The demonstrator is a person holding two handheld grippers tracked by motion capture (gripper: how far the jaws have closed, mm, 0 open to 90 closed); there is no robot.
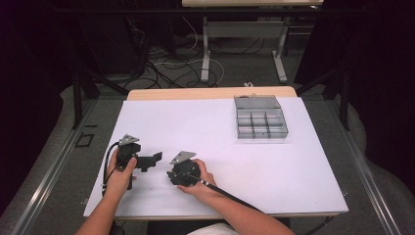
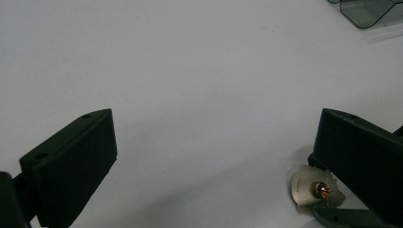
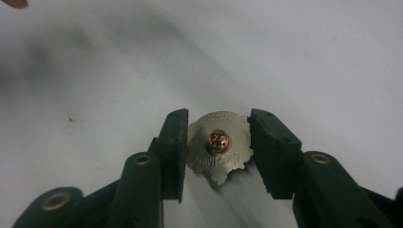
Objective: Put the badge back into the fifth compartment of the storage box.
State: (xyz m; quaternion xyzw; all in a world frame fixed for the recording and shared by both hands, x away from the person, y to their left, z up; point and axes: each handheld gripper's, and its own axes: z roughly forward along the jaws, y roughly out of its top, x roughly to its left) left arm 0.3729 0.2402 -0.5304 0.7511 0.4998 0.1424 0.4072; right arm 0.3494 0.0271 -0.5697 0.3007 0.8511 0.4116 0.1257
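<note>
A small silver pin badge lies back side up on the white sheet, its brass clutch in the middle. My right gripper is shut on it, one jaw pressing each side edge. In the high view the right gripper sits low near the front middle of the table. My left gripper is just to its left, pointing right. In the left gripper view the left gripper stands wide open with nothing between its jaws. There the badge peeks out beside the right jaw.
A clear grey compartment box stands at the back right of the white sheet, and its corner shows in the left gripper view. A black cable trails from the right gripper toward the front edge. Dark floor and table legs lie beyond.
</note>
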